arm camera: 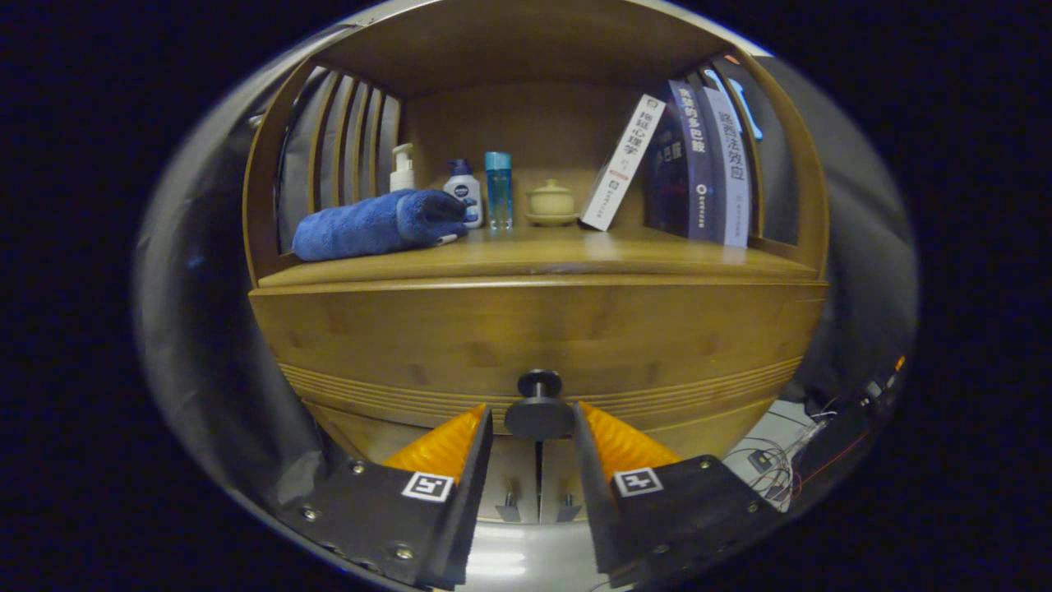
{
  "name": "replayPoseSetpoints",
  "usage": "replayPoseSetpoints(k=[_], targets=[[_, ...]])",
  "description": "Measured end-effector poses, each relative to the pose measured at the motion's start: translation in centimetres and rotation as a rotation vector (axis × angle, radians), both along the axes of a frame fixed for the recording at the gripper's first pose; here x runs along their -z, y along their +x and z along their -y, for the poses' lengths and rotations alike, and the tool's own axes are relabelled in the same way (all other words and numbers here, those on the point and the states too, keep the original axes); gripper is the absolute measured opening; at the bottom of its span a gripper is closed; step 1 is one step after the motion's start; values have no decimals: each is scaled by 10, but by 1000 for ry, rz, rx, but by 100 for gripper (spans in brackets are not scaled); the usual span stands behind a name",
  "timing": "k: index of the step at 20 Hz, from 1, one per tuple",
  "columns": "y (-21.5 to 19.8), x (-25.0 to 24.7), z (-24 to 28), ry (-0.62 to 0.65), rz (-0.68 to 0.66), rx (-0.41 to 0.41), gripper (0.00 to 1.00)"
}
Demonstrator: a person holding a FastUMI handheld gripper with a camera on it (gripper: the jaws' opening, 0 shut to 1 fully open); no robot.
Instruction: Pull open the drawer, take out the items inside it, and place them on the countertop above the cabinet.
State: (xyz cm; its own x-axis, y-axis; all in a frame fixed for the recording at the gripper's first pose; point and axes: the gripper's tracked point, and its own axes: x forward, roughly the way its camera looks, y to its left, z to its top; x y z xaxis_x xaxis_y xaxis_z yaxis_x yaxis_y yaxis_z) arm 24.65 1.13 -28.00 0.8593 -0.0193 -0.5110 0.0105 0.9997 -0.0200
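Drawer front (538, 333), a wide panel of honey-coloured wood with grooved lines along its lower edge, sat flush in the wooden cabinet just below the countertop (534, 261), and its dark round knob (539, 409) stood between the fingers of the gripper (534, 423). The fingers were spread narrowly, flanking the knob on either side; whether they pressed on it could not be told. If closed too far forward on the rounded head, the fingers would probably slip off when pulled; an off-axis pull might bind the drawer. Below the knob, two small cabinet doors (538, 485) met at a seam. Above, the countertop carried a rolled blue towel (374, 224), a white pump bottle (402, 168), a blue-capped white bottle (464, 191), a clear blue bottle (498, 189), a small lidded ceramic jar (551, 202) and leaning books (682, 160); open room lay along its front edge.
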Motion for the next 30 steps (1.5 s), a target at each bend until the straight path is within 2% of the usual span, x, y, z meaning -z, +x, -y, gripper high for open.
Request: replayPoseSetpoints(k=[2,4,7,8,15,24,30], targets=[[3,-3,8,-2,18,21,58],[5,0,6,37,19,18,44],[3,0,5,50,16,13,39],[4,1,6,50,13,18,34],[-18,-2,3,48,-6,46,34],[-95,-18,2,28,-14,110,34],[-143,-18,1,-5,-71,142,34]])
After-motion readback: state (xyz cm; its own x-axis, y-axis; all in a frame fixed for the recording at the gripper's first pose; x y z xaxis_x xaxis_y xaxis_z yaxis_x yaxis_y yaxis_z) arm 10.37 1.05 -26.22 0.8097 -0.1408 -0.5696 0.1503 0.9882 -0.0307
